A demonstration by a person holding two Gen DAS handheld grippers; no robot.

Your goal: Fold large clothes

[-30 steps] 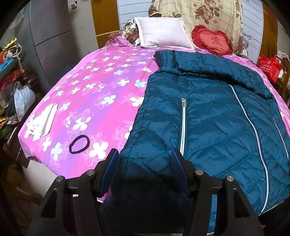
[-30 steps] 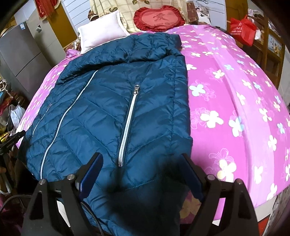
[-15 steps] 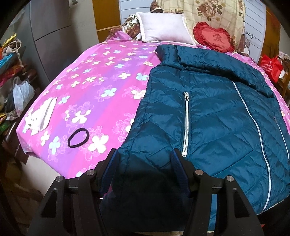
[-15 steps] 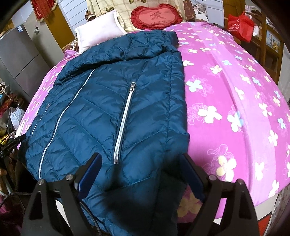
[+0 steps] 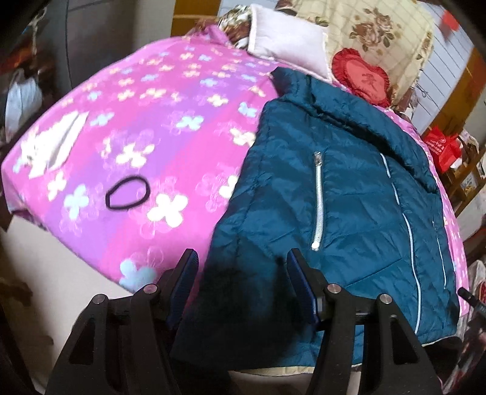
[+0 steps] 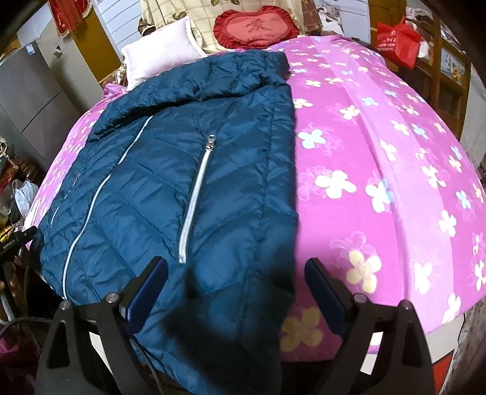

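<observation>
Jacket (image 5: pixel 343 194) hem lies between both my jaws on the bed (image 5: pixel 152 121); left gripper (image 5: pixel 240 270) and right gripper (image 6: pixel 235 279) gape wide, gripping nothing.

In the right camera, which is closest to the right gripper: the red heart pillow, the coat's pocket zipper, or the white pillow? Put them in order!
From the right gripper:
1. Pocket zipper, just ahead on the coat.
2. White pillow, far back, left.
3. Red heart pillow, farthest, at the headboard.

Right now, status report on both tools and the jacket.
Left tool open over hem corner. Right tool open over other corner. Jacket flat, unfolded. Hair tie lies clear.
</observation>
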